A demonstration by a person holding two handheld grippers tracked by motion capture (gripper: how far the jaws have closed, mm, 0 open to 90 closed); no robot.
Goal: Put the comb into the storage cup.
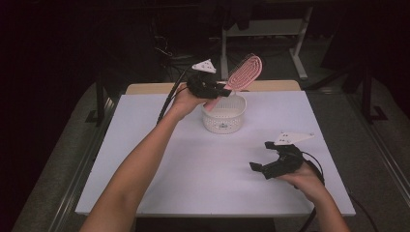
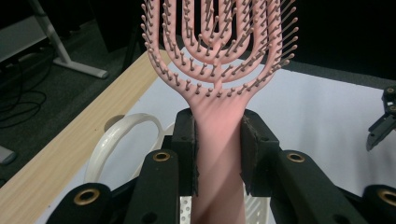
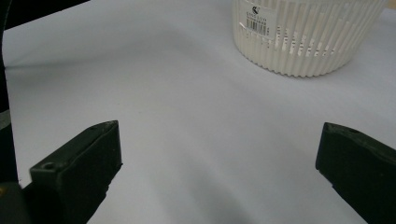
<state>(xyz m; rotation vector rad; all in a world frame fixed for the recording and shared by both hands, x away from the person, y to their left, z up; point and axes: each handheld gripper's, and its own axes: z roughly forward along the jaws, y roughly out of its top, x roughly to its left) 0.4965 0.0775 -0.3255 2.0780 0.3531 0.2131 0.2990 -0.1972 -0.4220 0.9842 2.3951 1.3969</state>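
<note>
A pink vented hairbrush (image 1: 243, 73) is held in the air above a round white slotted basket (image 1: 223, 114) at the middle back of the table. My left gripper (image 1: 217, 91) is shut on the brush's handle (image 2: 218, 140), pads pressing both sides, with the bristled head (image 2: 217, 42) pointing up and away. The handle's lower end hangs over the basket's rim (image 2: 122, 128). My right gripper (image 1: 259, 165) rests low at the front right of the table, open, with nothing between its fingers. The basket (image 3: 306, 35) stands ahead of it in the right gripper view.
A white sheet (image 1: 193, 164) covers the table, with a wooden edge (image 1: 145, 88) showing at the back. A white desk frame (image 1: 300, 43) and cables lie on the dark floor beyond. The right gripper (image 2: 383, 116) shows at the right edge of the left gripper view.
</note>
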